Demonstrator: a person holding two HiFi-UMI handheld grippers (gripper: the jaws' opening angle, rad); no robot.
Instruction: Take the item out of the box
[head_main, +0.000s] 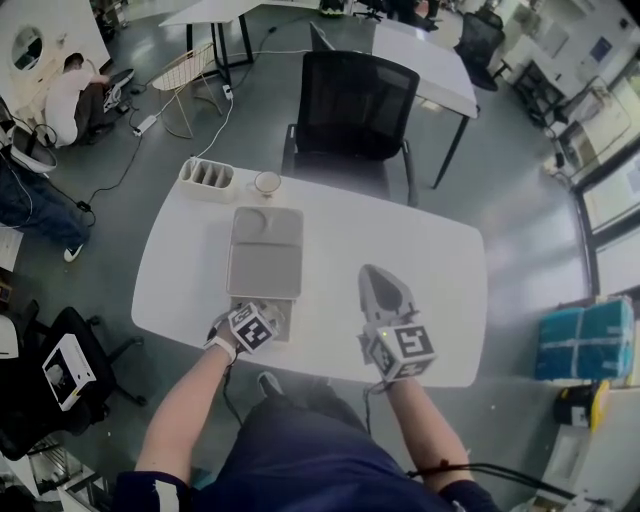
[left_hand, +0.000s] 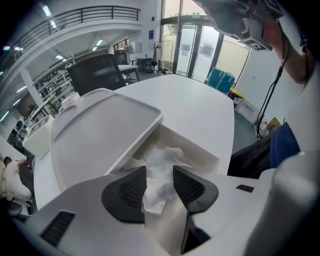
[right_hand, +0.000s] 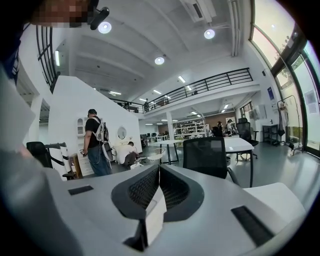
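Observation:
A white box stands open at the table's near left edge, and its flat lid is swung back away from me. In the left gripper view the lid slopes up over the box's inside. My left gripper reaches into the box's near end and is shut on a crumpled clear plastic-wrapped item, pinched between its two black pads. My right gripper is held above the table to the right of the box. It points away from me, and the right gripper is shut with nothing in it.
A white slotted holder and a small cup stand at the table's far left corner. A black chair is behind the table. A person crouches on the floor at far left. Teal crates are at right.

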